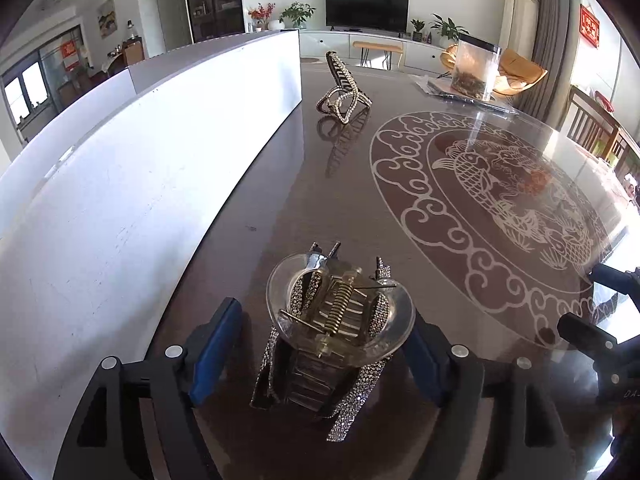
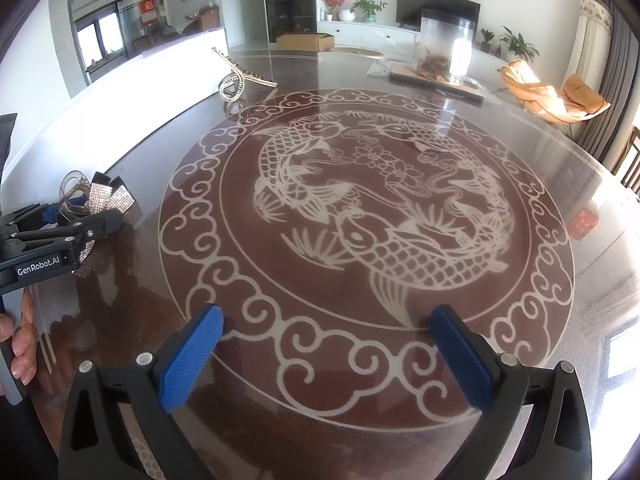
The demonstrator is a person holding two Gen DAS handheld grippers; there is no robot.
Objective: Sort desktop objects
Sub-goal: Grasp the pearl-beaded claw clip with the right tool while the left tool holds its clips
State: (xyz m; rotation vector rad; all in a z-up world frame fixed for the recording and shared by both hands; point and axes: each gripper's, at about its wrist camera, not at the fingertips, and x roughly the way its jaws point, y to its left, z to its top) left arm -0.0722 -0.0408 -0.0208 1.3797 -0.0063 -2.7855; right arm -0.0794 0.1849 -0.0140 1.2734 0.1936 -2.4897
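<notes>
My left gripper (image 1: 320, 340) has its blue pads (image 1: 216, 344) spread with a clear hair claw (image 1: 340, 320) standing between them on the table (image 1: 280, 208); I see a gap on each side, so the pads are not pressing on it. The claw is see-through, with a brass spring at its hinge and rhinestone strips running down its teeth, and it rests on the dark, glossy tabletop just beside the white wall (image 1: 120, 200) that runs along the left. A second claw (image 1: 344, 88), dark with rhinestone edging, stands well apart, farther up the table near the same wall, its reflection showing below it. My right gripper (image 2: 324, 352) hangs over the round carp pattern (image 2: 360, 220) with its jaws wide and nothing between them. From the right wrist view I see the left gripper at the left edge, a hand (image 2: 20, 336) on its handle, and the clear claw poking out past its fingers. At the far side of the table a clear container (image 2: 444, 48) sits on a flat tray.
</notes>
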